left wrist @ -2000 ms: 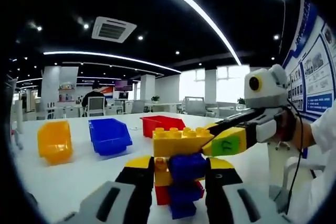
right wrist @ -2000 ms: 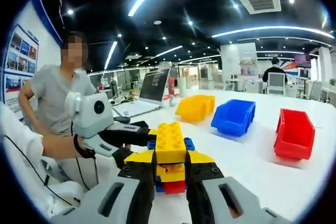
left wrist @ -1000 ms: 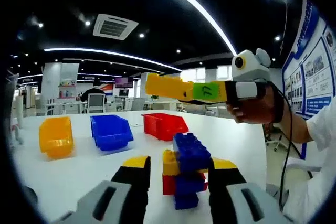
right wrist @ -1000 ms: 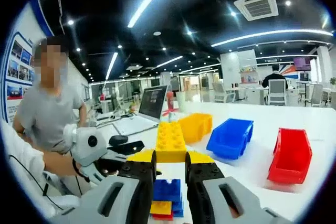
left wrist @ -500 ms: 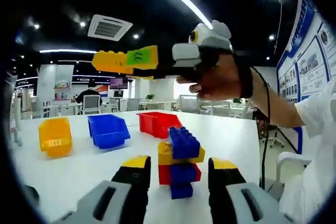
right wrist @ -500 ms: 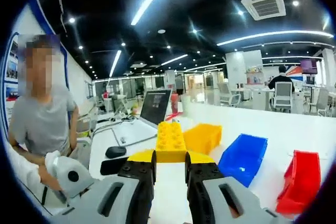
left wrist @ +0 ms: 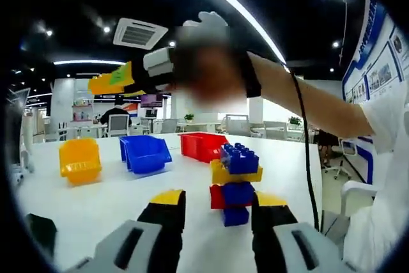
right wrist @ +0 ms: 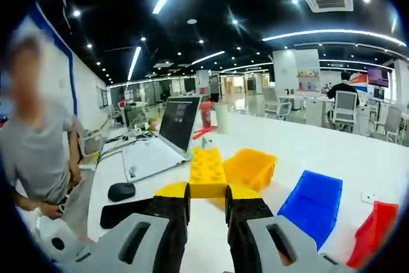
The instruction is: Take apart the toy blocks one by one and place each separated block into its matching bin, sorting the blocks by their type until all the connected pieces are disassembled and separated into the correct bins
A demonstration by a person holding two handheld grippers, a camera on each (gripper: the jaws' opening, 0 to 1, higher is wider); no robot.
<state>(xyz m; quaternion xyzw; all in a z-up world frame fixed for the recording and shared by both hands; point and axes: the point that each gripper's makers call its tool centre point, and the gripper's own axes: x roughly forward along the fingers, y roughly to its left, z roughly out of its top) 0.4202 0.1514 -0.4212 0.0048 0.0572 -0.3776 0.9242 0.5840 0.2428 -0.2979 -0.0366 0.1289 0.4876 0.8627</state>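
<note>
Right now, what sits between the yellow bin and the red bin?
The blue bin sits between the yellow bin and red bin, in the left gripper view.

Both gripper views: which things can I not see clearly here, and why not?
- Left gripper view: the right gripper and the hand holding it are motion-blurred, so its grip is unclear there.
- Left gripper view: the block stack's far side is hidden.
- Right gripper view: the yellow block's lower part is hidden between the jaws.
- Right gripper view: the red bin is cut by the edge.

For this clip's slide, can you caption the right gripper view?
Right claw carries a yellow block toward the yellow bin, past blue bin and laptop.
</note>
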